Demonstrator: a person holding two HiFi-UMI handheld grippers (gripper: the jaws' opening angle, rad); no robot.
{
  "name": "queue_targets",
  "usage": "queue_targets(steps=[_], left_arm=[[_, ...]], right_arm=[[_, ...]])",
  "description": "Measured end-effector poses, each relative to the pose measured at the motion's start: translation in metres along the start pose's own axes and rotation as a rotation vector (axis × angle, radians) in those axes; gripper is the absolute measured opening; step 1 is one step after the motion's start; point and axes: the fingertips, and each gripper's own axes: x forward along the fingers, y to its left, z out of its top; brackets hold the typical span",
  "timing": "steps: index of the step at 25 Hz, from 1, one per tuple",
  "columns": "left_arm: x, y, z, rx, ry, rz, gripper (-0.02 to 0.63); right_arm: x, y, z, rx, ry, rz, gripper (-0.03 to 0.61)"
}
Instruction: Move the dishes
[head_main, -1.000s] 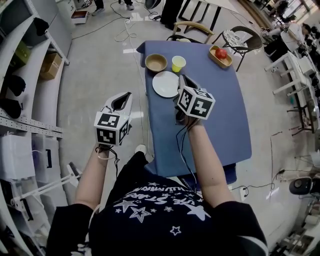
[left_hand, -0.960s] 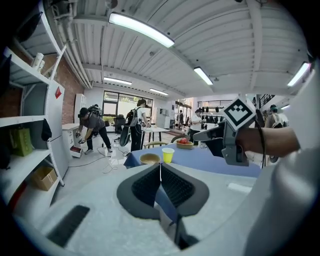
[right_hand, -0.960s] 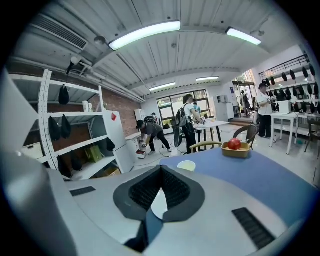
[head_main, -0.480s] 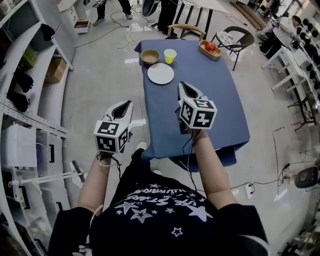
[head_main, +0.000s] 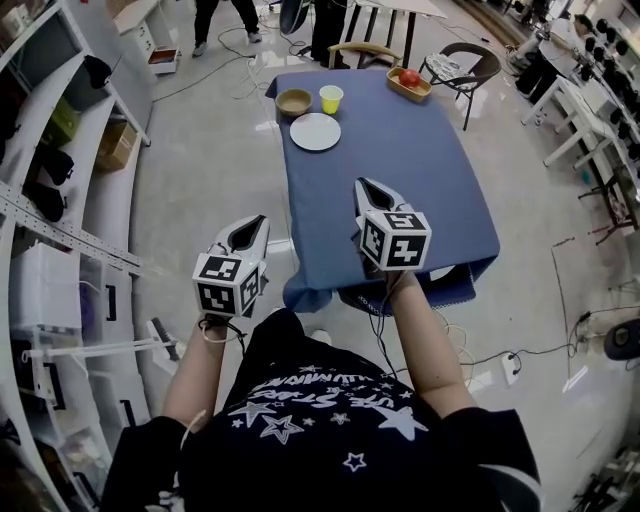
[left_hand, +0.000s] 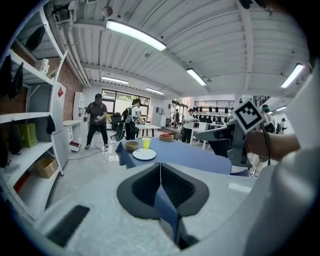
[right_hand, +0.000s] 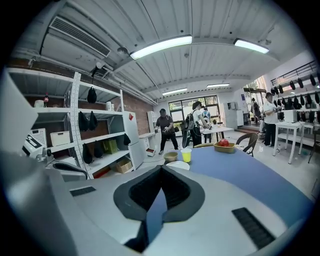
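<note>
At the far end of the blue-clothed table (head_main: 420, 180) stand a white plate (head_main: 315, 131), a brown bowl (head_main: 294, 101), a yellow cup (head_main: 331, 98) and a wooden tray (head_main: 409, 84) with a red apple. My left gripper (head_main: 250, 227) is shut and empty, held over the floor left of the table's near corner. My right gripper (head_main: 366, 189), also shut and empty, hovers over the table's near end, far from the dishes. The plate (left_hand: 144, 154) and cup (right_hand: 186, 155) show small ahead in both gripper views.
Metal shelves (head_main: 60, 200) with bags and boxes line the left side. A cardboard box (head_main: 113, 145) sits under them. Chairs (head_main: 470, 68) stand behind the table, people stand beyond it, and cables lie on the floor (head_main: 215, 170).
The whole view has drawn back from the table: the dishes now lie farther away and both grippers sit nearer the table's near edge. Both stay shut.
</note>
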Motion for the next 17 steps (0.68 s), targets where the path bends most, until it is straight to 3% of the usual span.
queue_targets(steps=[8,17], left_arm=[[-0.01,-0.009,-0.011,-0.006,0.016,-0.076,0.021],[-0.074,0.013,-0.042,-0.009,0.075,-0.129,0.021]], right_arm=[[-0.025,0.012,-0.016,-0.01,0.006,-0.045,0.003],[-0.056,0.063,-0.034,0.033,0.006,-0.108,0.003]])
